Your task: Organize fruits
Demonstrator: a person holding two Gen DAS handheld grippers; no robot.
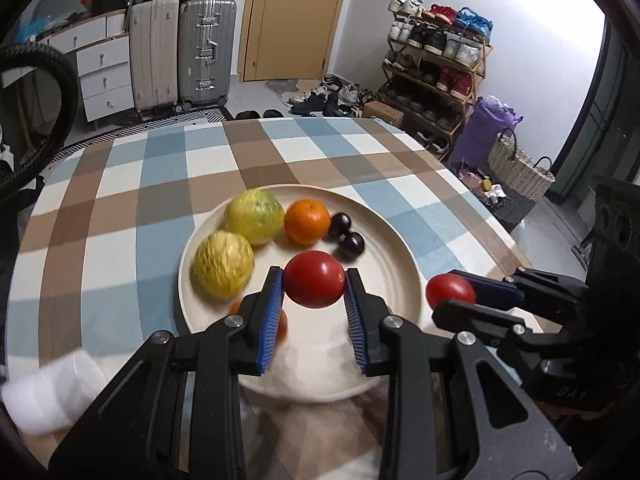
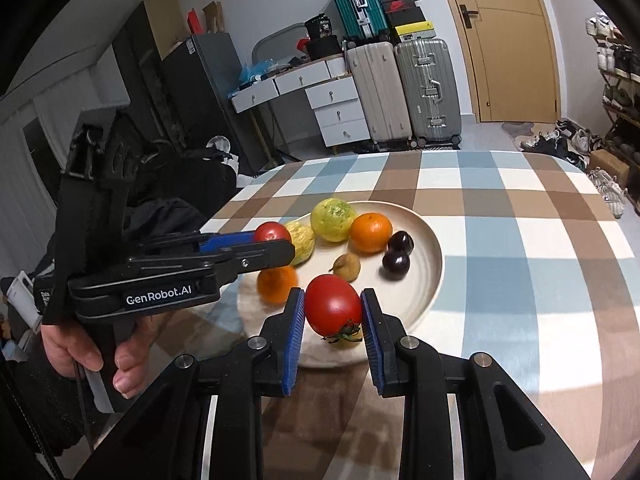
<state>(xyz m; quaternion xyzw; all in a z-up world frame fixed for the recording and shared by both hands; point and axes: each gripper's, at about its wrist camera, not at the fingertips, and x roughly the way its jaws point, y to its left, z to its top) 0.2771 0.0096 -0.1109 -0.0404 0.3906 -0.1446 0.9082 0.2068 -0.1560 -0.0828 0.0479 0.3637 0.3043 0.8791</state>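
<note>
A cream plate (image 1: 404, 264) on the checked tablecloth holds two yellow-green fruits (image 1: 253, 216), an orange (image 1: 307, 221) and two dark plums (image 1: 347, 236). My left gripper (image 1: 314, 280) hangs just over the plate's near half, shut on a red tomato (image 1: 314, 285). A second orange (image 2: 276, 284) and a small brownish fruit (image 2: 346, 267) also lie on the plate (image 2: 428, 264). My right gripper (image 2: 333, 300) is shut on another red tomato (image 2: 334, 306) above the plate's near rim. In the left wrist view, the right gripper (image 1: 454, 292) sits just right of the plate.
A blurred white object (image 1: 52, 392) lies at the table's near left. A hand (image 2: 92, 352) holds the left gripper (image 2: 276, 240). The tablecloth (image 2: 520, 240) stretches bare to the right and behind the plate. Suitcases (image 1: 180, 52) and a shoe rack (image 1: 436, 72) stand beyond the table.
</note>
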